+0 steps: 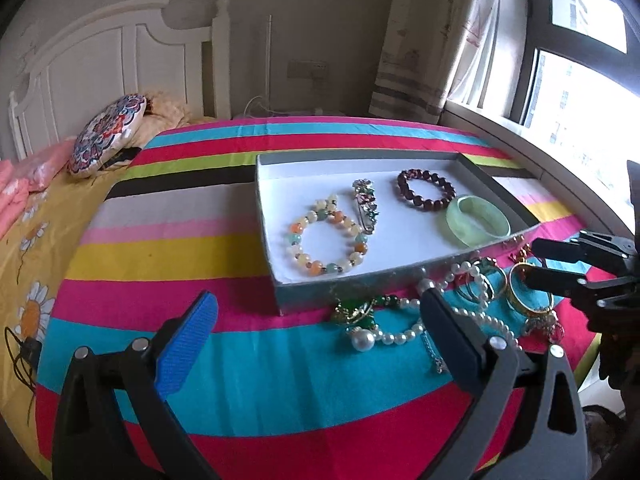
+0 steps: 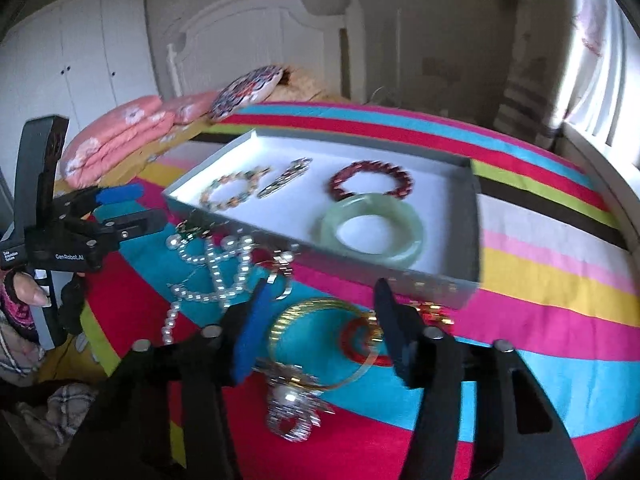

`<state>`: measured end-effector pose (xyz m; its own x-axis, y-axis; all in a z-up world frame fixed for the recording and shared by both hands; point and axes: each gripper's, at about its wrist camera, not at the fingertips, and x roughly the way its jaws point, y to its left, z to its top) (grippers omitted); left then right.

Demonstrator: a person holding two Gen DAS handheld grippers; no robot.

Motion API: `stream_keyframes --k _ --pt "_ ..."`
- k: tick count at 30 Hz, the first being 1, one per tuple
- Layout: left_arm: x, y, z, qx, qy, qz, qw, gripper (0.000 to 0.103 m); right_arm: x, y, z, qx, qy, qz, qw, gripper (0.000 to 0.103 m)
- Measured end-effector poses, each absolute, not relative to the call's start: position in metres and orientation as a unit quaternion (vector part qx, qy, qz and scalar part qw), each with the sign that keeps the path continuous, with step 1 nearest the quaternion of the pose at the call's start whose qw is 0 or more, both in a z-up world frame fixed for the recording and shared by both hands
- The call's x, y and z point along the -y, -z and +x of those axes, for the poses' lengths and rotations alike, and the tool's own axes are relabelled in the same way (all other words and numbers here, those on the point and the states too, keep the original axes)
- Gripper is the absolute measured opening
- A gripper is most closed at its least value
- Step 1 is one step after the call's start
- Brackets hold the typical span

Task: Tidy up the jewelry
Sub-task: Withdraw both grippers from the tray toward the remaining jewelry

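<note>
On the striped bedspread [image 2: 540, 248], just short of the white tray [image 2: 476, 216], the right gripper [image 2: 320, 328] straddles the gold bangle [image 2: 320, 344], jaws apart, pads not pressing. Thin, stiff, slippery metal, I'd say: pinch across its rim. Left gripper [image 1: 316, 340] hangs wide open, empty, near the pearl necklace [image 1: 400, 332]. Tray count: two bead bracelets, one jade bangle [image 2: 372, 228], one brooch.

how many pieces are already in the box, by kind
beaded bracelets: 2, the pastel one and the dark red one
jade bangle: 1
brooch pin: 1
total in the box: 4
</note>
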<state>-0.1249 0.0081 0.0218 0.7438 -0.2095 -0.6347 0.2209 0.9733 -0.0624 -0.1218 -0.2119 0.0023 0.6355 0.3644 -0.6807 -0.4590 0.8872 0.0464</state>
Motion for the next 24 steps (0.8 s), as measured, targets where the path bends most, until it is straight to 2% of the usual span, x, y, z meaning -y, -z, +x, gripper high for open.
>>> stream_keyframes --k 6,15,17,18,24 --pt "-0.007 -0.022 -0.127 -0.333 0.116 0.008 0.936 0.100 0.195 0.001 -0.110 -0.387 -0.232 -0.058 0.890 0.034" --pt "-0.007 -0.023 -0.128 -0.326 0.122 0.008 0.937 0.100 0.168 0.012 -0.091 -0.422 -0.210 -0.091 0.877 0.030" --pt "-0.007 -0.023 -0.129 -0.324 0.124 0.006 0.938 0.100 0.162 0.014 -0.091 -0.418 -0.204 -0.108 0.879 0.027" --pt "-0.007 -0.023 -0.128 -0.324 0.124 0.004 0.938 0.100 0.161 0.014 -0.092 -0.415 -0.205 -0.113 0.879 0.019" --pt "-0.005 -0.028 -0.139 -0.306 0.125 0.005 0.944 0.100 0.172 0.003 -0.106 -0.372 -0.209 -0.109 0.898 0.017"
